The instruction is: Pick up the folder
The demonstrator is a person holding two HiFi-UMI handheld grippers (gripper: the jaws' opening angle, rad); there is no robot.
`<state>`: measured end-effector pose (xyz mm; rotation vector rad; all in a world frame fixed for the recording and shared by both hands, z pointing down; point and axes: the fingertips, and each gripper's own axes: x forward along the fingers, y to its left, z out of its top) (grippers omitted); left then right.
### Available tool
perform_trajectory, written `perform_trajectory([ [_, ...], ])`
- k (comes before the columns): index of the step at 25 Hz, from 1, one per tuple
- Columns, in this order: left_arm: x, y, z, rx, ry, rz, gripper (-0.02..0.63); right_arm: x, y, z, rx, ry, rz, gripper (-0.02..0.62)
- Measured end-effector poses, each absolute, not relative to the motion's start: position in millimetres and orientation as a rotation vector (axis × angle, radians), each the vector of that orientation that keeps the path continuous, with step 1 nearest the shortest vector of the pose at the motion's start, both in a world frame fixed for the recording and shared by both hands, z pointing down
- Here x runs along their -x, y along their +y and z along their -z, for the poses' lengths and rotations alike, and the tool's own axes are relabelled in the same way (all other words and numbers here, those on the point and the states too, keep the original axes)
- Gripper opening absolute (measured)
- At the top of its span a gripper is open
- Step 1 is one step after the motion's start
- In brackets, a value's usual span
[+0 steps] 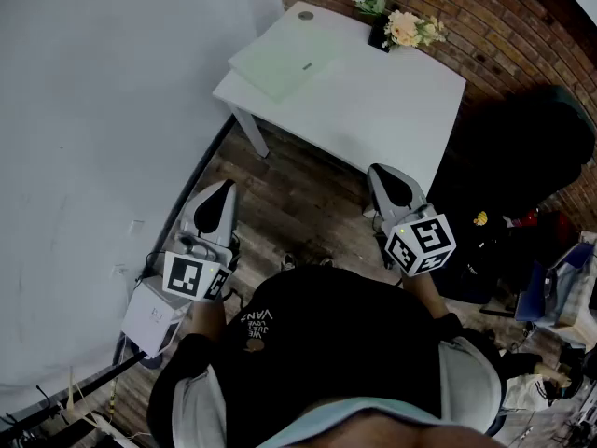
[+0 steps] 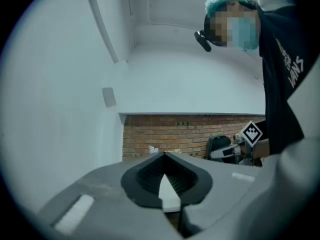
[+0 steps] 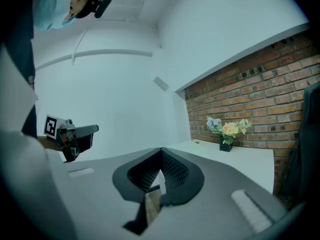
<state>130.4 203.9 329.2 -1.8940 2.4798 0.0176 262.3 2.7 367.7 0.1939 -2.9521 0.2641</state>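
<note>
A pale green folder (image 1: 283,65) lies flat on the left part of a white table (image 1: 392,110) against the brick wall. My left gripper (image 1: 224,189) is shut and empty, held over the wooden floor well short of the table's near left corner. My right gripper (image 1: 385,177) is also shut with nothing in it, close to the table's near edge. In the left gripper view the jaws (image 2: 165,156) meet at their tips, and the right gripper (image 2: 225,153) shows at the right. In the right gripper view the jaws (image 3: 161,151) are closed; the table (image 3: 250,159) lies beyond.
A dark pot with yellow and pale blue flowers (image 1: 403,28) stands at the table's far edge by the brick wall (image 1: 522,35). A black chair (image 1: 522,147) and bags stand to the right. A white box (image 1: 154,315) sits on the floor by the left wall.
</note>
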Motion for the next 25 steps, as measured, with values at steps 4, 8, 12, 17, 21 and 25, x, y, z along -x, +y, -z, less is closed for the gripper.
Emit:
perform_trajectory([
  [4,-130.0,200.6,-332.5,1.878,2.482,0.003,0.000,-260.1,0.8,-364.5,-0.187,-2.967,-0.245,-0.003],
  [8,-134.0,199.8,-333.7,1.848,2.499,-0.014,0.000,-260.7,-1.5,-364.4,-0.172,-2.989,-0.274,-0.003],
  [12,-138.8,201.7,-338.0,1.809,2.533,-0.019,0.000,-263.4,-7.1,-363.6,-0.147,-3.014,-0.337,-0.002],
  [17,-133.6,204.0,-346.6,1.798,2.549,-0.035,0.000,-257.1,-4.8,-367.8,-0.151,-3.004,-0.329,-0.002],
  [21,-119.6,200.6,-346.4,1.811,2.538,-0.072,0.000,-244.8,-2.3,-367.3,-0.165,-3.006,-0.331,-0.002],
  [25,-98.2,201.7,-345.1,1.860,2.500,-0.049,0.000,-224.8,-0.9,-366.0,-0.232,-3.008,-0.340,-0.002],
])
